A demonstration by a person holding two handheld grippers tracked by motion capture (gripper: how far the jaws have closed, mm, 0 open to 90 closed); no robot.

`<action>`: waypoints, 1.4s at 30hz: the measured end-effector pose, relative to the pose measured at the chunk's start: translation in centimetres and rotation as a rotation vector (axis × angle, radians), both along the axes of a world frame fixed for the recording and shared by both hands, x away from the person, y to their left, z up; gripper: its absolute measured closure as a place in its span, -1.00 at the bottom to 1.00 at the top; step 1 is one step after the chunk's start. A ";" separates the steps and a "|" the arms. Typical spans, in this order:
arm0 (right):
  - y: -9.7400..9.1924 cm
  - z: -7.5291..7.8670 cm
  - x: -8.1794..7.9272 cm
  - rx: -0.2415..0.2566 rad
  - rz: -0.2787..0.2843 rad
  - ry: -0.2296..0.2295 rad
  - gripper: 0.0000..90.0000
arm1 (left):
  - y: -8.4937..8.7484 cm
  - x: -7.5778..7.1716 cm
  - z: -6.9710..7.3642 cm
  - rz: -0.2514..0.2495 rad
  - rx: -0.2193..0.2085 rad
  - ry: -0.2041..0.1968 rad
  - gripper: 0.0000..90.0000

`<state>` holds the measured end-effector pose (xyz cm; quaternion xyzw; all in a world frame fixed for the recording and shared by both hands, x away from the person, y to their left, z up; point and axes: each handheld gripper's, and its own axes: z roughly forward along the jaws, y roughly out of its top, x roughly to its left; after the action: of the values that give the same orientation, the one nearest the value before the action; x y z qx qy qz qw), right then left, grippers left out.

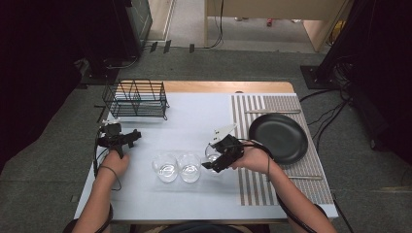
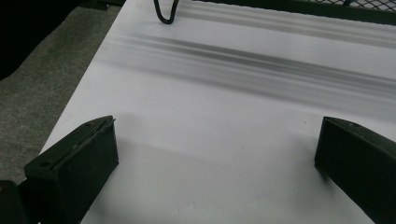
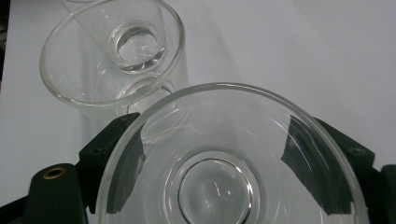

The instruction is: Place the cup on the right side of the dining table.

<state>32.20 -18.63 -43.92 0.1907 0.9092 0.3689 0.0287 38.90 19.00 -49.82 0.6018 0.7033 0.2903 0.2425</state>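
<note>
Forearms come in from the bottom of the high view, one to each side of three glasses. Right hand-held gripper is clamped on a glass, its two black jaws pressed against the outer wall on opposite sides; the right gripper view looks straight down into that glass, thick base in the middle. That glass stands on the pale tabletop, just left of the striped mat. Just beside it, to the left, is the second glass, and touching that one the third glass. Left hand-held gripper sits well apart near the left edge, jaws spread wide with bare tabletop between them. Beyond it stands the wire rack. Over on the mat rests a black plate.
</note>
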 end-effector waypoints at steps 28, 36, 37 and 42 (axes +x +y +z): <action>0.0 0.0 1.2 0.007 -0.161 -0.017 -0.57 | 0.0 0.0 0.0 0.000 0.000 -0.002 -1.00; -0.1 0.0 1.5 0.008 -0.192 -0.020 -0.57 | 0.0 0.0 0.0 0.001 0.000 -0.003 -1.00; -0.1 0.0 1.5 0.008 -0.200 -0.020 -0.57 | 0.0 0.0 0.0 0.001 0.000 -0.003 -1.00; -0.3 -0.1 1.9 0.007 -0.230 -0.022 -0.57 | 0.0 0.0 0.0 0.001 0.000 -0.003 -1.00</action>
<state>34.08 -18.92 -43.99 0.2900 0.8796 0.3684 0.0801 38.88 18.99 -49.84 0.6011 0.7032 0.2914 0.2436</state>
